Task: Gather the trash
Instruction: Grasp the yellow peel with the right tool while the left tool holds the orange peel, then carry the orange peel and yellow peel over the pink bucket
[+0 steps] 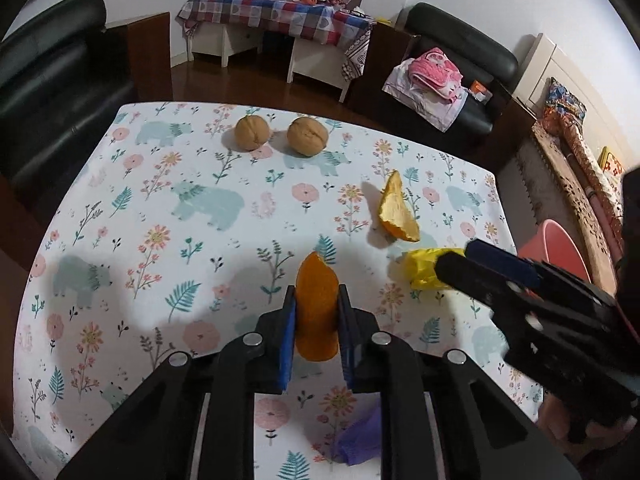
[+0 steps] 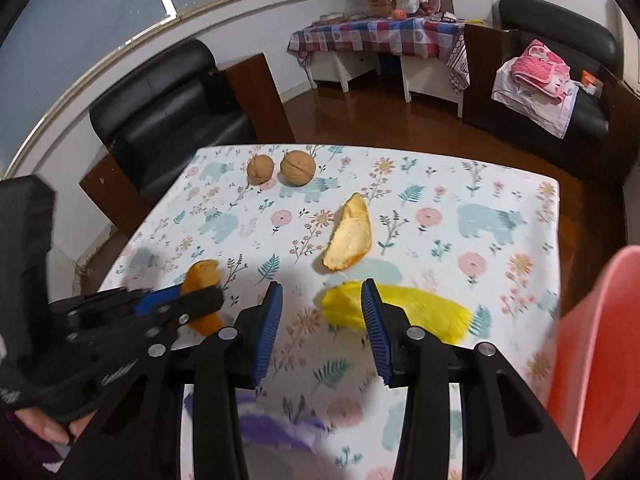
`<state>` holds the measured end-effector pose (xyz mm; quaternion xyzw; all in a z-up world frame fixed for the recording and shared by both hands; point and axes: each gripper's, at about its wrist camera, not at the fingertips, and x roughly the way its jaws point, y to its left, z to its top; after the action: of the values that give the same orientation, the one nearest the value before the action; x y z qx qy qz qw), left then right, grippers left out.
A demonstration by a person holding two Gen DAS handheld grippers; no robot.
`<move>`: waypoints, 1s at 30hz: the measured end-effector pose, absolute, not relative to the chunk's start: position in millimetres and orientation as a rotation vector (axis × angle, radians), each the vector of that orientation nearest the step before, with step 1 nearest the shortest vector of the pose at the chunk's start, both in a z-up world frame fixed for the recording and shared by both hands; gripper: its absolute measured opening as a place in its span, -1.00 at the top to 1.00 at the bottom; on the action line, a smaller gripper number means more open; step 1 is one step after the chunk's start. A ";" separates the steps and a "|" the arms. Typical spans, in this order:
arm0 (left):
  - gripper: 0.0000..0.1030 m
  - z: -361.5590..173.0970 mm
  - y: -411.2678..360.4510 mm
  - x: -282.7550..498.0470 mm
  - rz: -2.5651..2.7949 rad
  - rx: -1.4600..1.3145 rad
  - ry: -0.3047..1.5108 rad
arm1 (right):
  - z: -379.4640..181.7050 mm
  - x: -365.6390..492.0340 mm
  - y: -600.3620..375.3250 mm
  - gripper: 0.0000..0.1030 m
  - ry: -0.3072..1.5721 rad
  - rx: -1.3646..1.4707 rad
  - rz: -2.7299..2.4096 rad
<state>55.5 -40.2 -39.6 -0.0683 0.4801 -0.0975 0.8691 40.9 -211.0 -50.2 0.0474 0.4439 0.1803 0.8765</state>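
Note:
My left gripper (image 1: 317, 316) is shut on an orange peel piece (image 1: 316, 312), held just above the floral tablecloth (image 1: 160, 220); it shows in the right wrist view (image 2: 202, 276) too. A second orange peel (image 1: 398, 210) lies on the cloth, also in the right wrist view (image 2: 348, 236). My right gripper (image 2: 322, 312) is open, with a yellow wrapper (image 2: 416, 308) lying just past its right finger; the left wrist view shows that wrapper (image 1: 422, 272) at the gripper's tips. A purple wrapper (image 1: 360, 440) lies near the front edge.
Two walnuts (image 1: 280, 134) sit at the far side of the table. A pink-red bin (image 2: 592, 344) stands at the table's right edge, also in the left wrist view (image 1: 556, 248). Black sofas and a wooden floor surround the table.

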 end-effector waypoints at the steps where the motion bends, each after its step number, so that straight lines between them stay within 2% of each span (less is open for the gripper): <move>1: 0.66 -40.9 -37.5 54.9 -0.203 -0.148 1.006 | -51.9 43.9 -209.3 0.19 0.930 0.100 0.372; 11: 0.66 -52.9 -20.5 55.4 -0.209 -0.198 1.028 | -70.7 74.8 -186.8 0.19 0.963 0.007 0.306; 20: 0.66 -54.8 -15.2 56.7 -0.220 -0.219 1.027 | -87.4 92.0 -191.1 0.20 1.003 0.032 0.261; 21: 0.66 -55.2 -15.1 56.3 -0.221 -0.220 1.029 | -88.1 91.9 -191.2 0.35 1.004 0.034 0.263; 22: 0.66 -55.3 -15.1 56.3 -0.221 -0.220 1.030 | -88.5 91.1 -192.0 0.41 1.003 0.034 0.262; 27: 0.66 -54.9 -14.8 56.1 -0.219 -0.220 1.027 | -85.8 85.0 -196.4 0.63 0.993 0.049 0.270; 30: 0.66 -52.7 -15.2 54.7 -0.218 -0.216 1.021 | -83.2 78.7 -199.8 0.70 0.985 0.064 0.272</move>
<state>54.7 -15.2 -52.7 -0.1032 0.4867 -0.1041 0.8612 78.7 -199.8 -83.2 0.0307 0.4713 0.1300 0.8718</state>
